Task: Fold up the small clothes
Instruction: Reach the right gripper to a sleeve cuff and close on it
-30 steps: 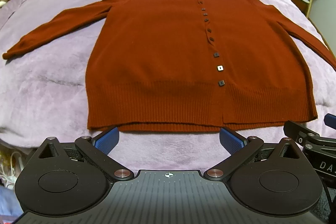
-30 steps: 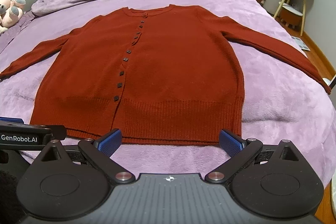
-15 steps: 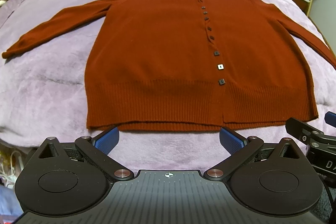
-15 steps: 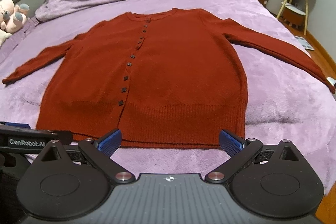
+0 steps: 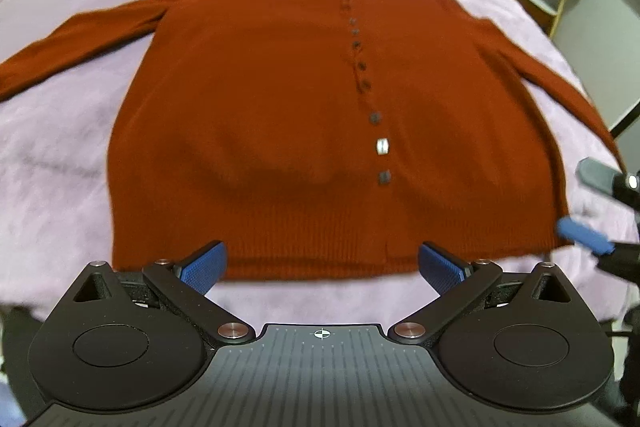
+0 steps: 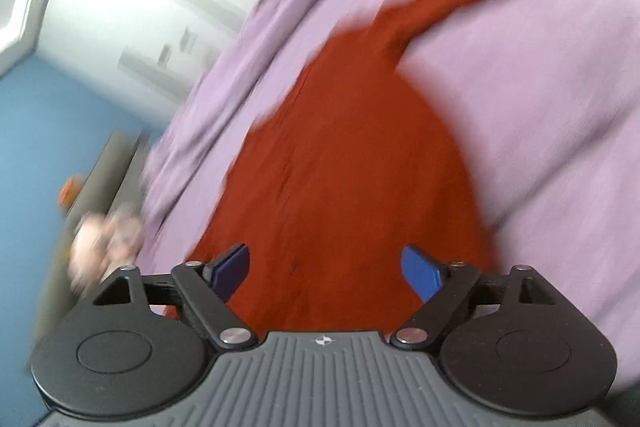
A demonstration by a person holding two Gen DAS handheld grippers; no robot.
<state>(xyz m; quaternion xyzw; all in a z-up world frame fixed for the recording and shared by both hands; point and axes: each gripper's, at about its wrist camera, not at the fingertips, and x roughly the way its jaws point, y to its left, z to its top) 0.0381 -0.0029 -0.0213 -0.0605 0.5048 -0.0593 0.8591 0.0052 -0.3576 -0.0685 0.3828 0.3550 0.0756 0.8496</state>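
1. The cardigan (image 5: 304,115) is spread flat on the bed (image 5: 60,167), its hem at the near edge, its long axis running away.
2. The left gripper (image 5: 320,263) is held released before the hem.
3. The right gripper (image 6: 326,271) is nearer the hem's right corner; its jaws are closing, nothing yet pinched.
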